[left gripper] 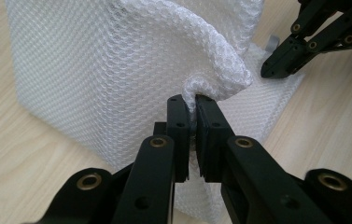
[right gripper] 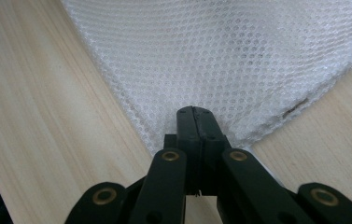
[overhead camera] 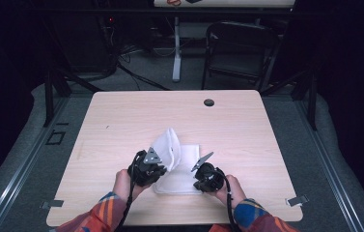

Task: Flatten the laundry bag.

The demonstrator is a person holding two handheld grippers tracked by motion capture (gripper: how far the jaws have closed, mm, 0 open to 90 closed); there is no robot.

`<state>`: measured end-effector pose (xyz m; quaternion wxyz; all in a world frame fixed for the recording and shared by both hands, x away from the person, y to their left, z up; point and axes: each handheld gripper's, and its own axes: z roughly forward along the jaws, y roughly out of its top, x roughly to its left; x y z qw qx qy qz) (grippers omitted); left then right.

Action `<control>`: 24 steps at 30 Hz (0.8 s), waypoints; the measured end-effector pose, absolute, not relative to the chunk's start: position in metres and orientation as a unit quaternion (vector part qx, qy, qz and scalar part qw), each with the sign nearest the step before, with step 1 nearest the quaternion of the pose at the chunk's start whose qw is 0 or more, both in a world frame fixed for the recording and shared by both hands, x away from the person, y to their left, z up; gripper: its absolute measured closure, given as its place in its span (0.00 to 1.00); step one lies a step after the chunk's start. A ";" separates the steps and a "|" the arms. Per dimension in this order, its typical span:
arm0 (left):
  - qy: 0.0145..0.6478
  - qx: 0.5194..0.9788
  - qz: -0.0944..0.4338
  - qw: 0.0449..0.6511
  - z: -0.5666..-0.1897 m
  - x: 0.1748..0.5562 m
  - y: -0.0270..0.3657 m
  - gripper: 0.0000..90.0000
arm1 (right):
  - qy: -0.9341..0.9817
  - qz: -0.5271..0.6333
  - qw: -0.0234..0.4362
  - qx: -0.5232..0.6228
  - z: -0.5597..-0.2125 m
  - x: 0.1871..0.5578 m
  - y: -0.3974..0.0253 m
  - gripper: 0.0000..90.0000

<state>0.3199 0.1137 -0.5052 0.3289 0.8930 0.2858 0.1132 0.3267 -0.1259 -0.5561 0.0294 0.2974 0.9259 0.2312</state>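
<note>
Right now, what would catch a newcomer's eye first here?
The white mesh bag at the near middle of the wooden table, its left side lifted into a fold. The left gripper is shut on that raised fold. The right gripper sits shut at the bag's flat near corner, low against the tabletop.

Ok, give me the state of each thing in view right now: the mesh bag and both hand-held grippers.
White mesh bag: partly lifted, its left part raised and folded over, the rest flat on the table.
Left hand-held gripper: jaws shut, pinching a gathered fold of the bag.
Right hand-held gripper: jaws closed at the bag's edge, low on the table; whether mesh is caught between them I cannot tell.
</note>
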 end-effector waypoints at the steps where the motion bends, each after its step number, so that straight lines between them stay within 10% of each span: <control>1: 0.289 0.891 0.115 0.332 -0.505 0.320 0.116 0.95 | 0.928 0.226 0.032 0.295 -0.556 0.326 -0.126 1.00; 24: 0.327 0.883 0.118 0.314 -0.504 0.323 0.142 0.95 | 0.934 0.203 0.062 0.288 -0.554 0.322 -0.125 1.00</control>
